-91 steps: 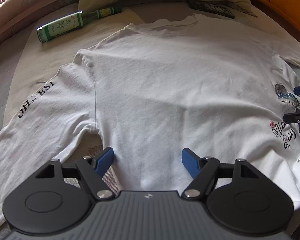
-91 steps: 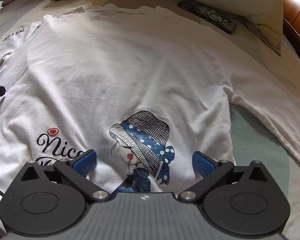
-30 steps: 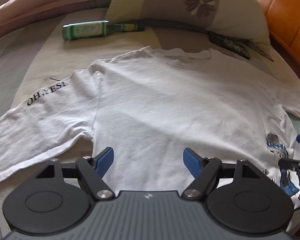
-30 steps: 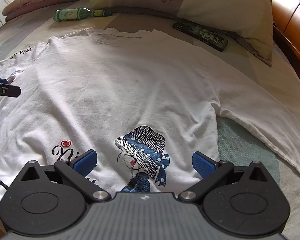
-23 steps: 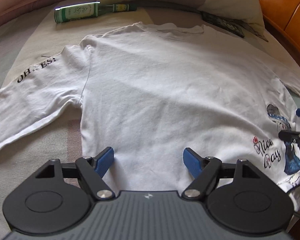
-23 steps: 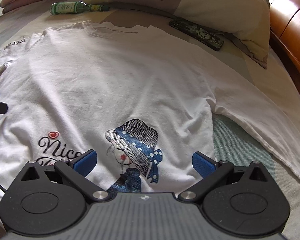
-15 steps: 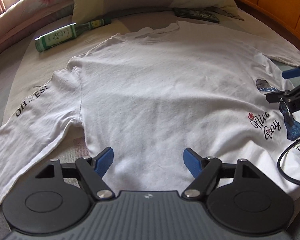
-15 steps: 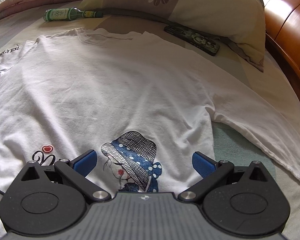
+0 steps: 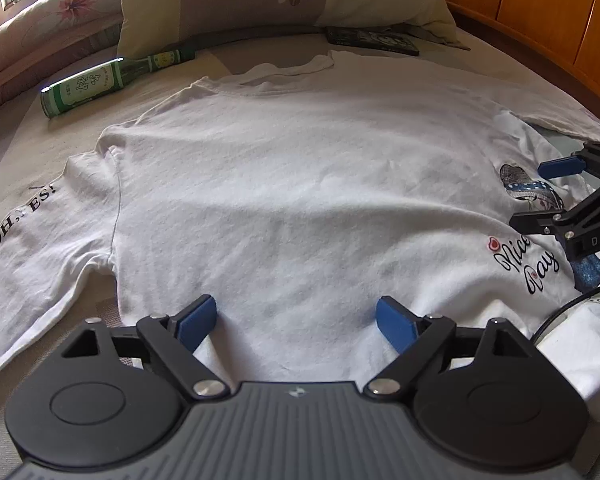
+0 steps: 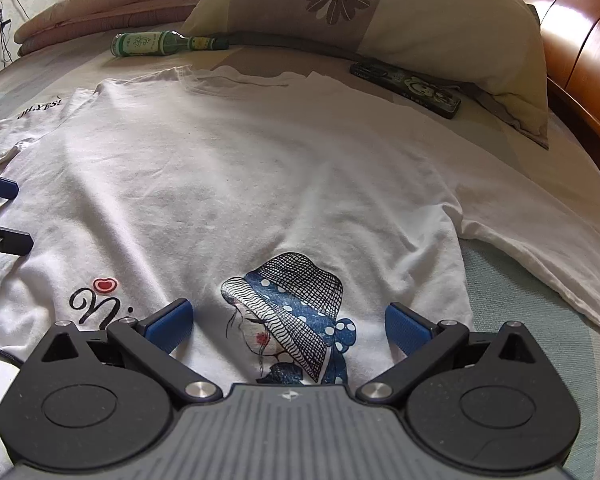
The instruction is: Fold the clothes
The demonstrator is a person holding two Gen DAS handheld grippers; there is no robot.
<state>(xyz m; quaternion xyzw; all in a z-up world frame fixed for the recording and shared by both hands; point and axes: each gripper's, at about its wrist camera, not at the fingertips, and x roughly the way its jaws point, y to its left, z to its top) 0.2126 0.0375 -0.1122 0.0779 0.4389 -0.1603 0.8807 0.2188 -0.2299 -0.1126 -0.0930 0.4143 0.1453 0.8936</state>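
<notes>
Hovering low over the near hem, the left gripper (image 9: 296, 320) has its blue-padded jaws spreading wider, with only flat cloth beneath them and nothing pinched. Beside it the right gripper (image 10: 288, 326) hangs with its blue pads (image 10: 404, 328) wide apart too, over the printed picture of a girl in a netted hat (image 10: 288, 304) and clasping nothing. Under both lies the white long-sleeved cotton shirt (image 9: 300, 184), spread flat and face up on the bed (image 10: 512, 280), neck toward the pillows, sleeves out to either side; one sleeve bears black lettering (image 9: 20, 216). Past the collar a green glass bottle with a paper label (image 9: 100, 84) lies on its side, its neck against a large cream pillow with a brown flower pattern (image 10: 380, 4). Near that pillow rests a dark flat case with a cartoon print (image 10: 408, 88), and the orange wooden headboard (image 10: 580, 52) curves behind.
</notes>
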